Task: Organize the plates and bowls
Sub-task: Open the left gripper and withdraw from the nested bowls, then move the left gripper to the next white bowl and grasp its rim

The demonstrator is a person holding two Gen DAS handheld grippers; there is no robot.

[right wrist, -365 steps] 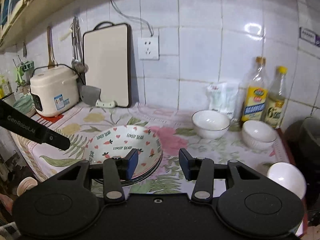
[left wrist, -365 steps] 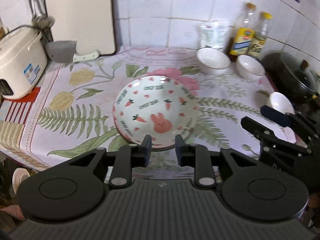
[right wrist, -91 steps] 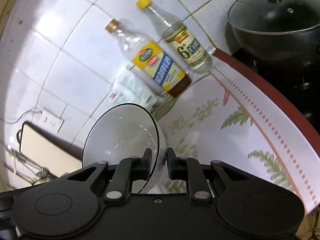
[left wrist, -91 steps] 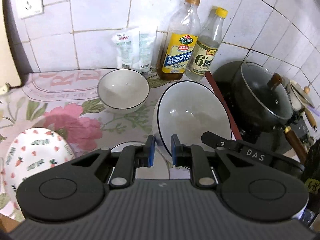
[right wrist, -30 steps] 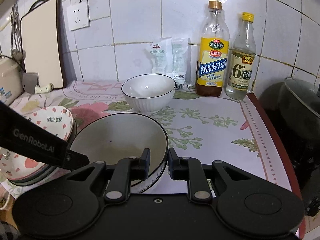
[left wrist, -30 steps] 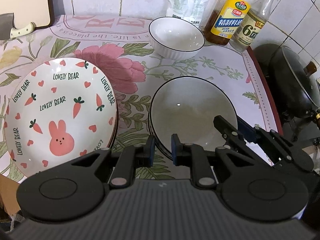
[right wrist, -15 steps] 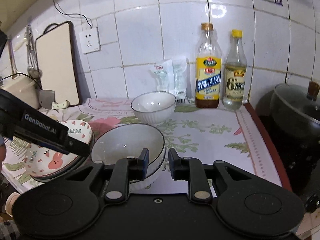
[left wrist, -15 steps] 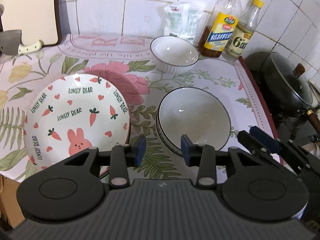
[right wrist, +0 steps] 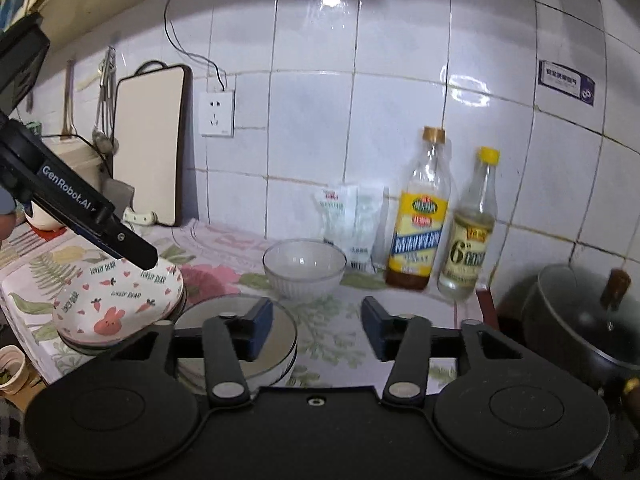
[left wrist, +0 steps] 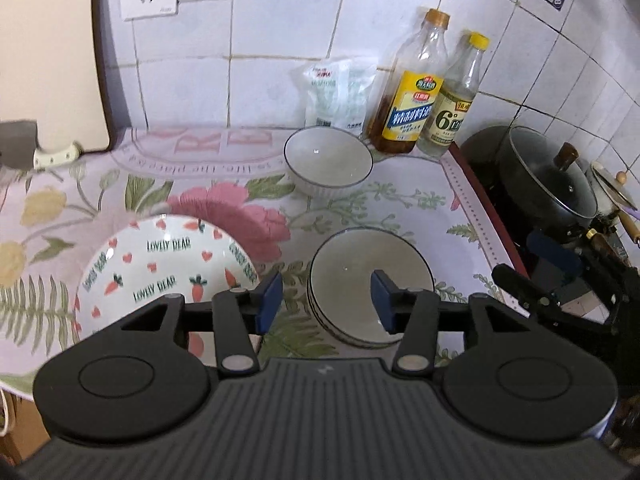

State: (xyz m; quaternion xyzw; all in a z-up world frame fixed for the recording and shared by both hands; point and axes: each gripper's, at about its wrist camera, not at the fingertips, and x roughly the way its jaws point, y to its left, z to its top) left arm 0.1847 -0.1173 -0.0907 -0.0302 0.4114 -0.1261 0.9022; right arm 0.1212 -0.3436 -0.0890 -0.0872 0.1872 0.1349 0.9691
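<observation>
Left wrist view first: my left gripper (left wrist: 325, 300) has just been opening and its blue-padded jaws now stand apart with nothing between them, hanging above the near rim of the stack of white, dark-rimmed ceramic bowls (left wrist: 370, 282) without touching it. My right gripper (right wrist: 317, 328) has likewise just been opening and holds nothing; in its own view its left pad overlaps the stacked bowls' rim, but I judge it is clear of them. Those bowls sit on the flower-printed tablecloth (left wrist: 400, 200), just beside the stack of white round plates with carrots and a pink rabbit (left wrist: 160, 264) to their left. One more white ribbed bowl with a dark rim (left wrist: 328, 162) stands alone near the tiled wall, just in front of the clear plastic packet (left wrist: 338, 94) and next to the yellow-labelled oil bottle (left wrist: 412, 92) and the yellow-capped vinegar bottle (left wrist: 454, 104). That lone bowl looks like what is left to gather. The risk, as I see it, is in reaching for it: a wide jaw or my wrist could knock a bottle over, and a thin pinch on a glazed rim could let the bowl slip. Off the cloth's right edge sits the dark lidded pot (left wrist: 548, 176), so a swing that way could clip it.
</observation>
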